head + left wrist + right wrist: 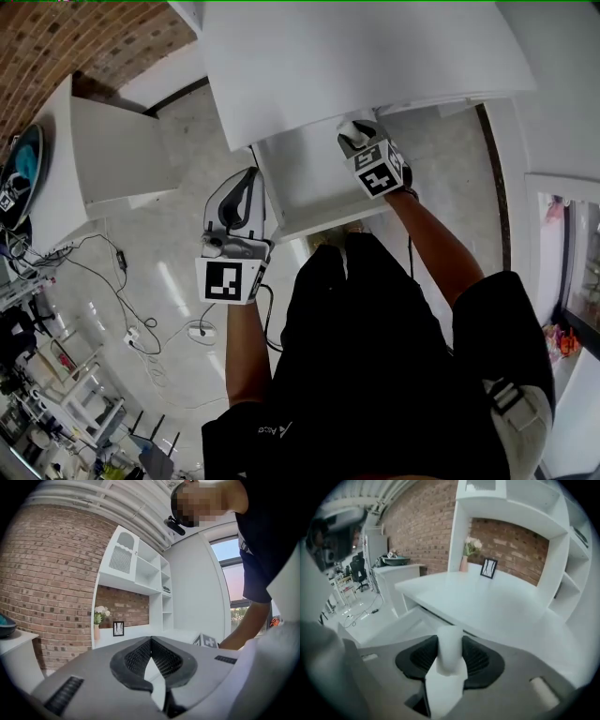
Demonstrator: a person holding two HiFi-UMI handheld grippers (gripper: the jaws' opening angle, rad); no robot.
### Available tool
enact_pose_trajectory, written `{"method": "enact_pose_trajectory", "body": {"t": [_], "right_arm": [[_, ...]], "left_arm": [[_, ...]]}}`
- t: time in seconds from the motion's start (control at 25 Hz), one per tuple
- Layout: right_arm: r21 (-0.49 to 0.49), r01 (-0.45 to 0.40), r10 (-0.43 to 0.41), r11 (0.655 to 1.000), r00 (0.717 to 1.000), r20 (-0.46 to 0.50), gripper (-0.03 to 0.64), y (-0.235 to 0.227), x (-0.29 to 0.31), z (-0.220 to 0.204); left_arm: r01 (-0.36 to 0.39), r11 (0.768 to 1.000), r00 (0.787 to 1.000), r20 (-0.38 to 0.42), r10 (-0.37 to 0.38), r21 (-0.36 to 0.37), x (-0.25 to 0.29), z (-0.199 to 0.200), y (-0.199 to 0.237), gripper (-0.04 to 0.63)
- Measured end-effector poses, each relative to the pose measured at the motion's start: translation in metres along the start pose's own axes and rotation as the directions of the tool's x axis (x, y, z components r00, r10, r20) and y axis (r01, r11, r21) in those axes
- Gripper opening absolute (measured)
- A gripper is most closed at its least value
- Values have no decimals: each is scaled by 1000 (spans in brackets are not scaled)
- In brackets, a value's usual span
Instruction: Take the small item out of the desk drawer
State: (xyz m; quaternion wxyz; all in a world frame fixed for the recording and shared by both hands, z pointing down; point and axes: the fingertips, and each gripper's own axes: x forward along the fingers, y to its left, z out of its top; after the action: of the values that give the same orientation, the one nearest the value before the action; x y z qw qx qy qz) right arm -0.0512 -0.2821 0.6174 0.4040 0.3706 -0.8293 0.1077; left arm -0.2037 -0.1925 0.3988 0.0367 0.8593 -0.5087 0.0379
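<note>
A small white cylinder (450, 649) stands upright between the dark pads of my right gripper (450, 657), which is shut on it. In the head view this gripper (356, 134) hovers over the open white drawer (302, 199), just under the front edge of the white desk top (356, 56), and the cylinder (353, 127) shows at its tips. My left gripper (246, 180) is held beside the drawer's left side. Its jaws (150, 642) meet at the tips, with nothing between them.
A white side cabinet (112, 155) stands to the left, with cables (122, 281) and a power strip (200, 330) on the floor. On the desk's far side are a vase of flowers (465, 555), a small frame (488, 567) and shelves (572, 550). The person's legs fill the lower head view.
</note>
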Motion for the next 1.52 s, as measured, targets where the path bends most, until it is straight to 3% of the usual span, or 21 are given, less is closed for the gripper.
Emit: {"method": "enact_pose_trajectory", "body": {"t": [0.12,0.32,0.6,0.96,1.08,1.24,1.52], "right_arm": [[-21,-67,70,998,984,164,163,-2,-42,41],[-61,-150,162,987,917,364,163,-9,-109,97],[-118,-269,285,956,756,589,163,-14,-185,154],[-224,-308,367,925,568,737,164,-9,-261,193],[-242,-311,377,919,517,768,164,-3,-282,200],[-254,-308,381,917,487,786,163,-1,-299,202],[-246,-299,368,922,480,796,163,0,-311,196]], "left_arm": [[-6,1000,1000,30,7,-17,16,17,-11,0],[3,1000,1000,17,-3,9,41,37,-35,0],[24,997,998,52,-28,74,67,77,-64,0],[23,992,994,106,-37,126,71,126,-83,0],[24,990,990,131,-43,137,65,138,-89,0],[24,990,986,160,-47,142,59,150,-97,0],[29,988,985,164,-54,151,52,153,-105,0]]}}
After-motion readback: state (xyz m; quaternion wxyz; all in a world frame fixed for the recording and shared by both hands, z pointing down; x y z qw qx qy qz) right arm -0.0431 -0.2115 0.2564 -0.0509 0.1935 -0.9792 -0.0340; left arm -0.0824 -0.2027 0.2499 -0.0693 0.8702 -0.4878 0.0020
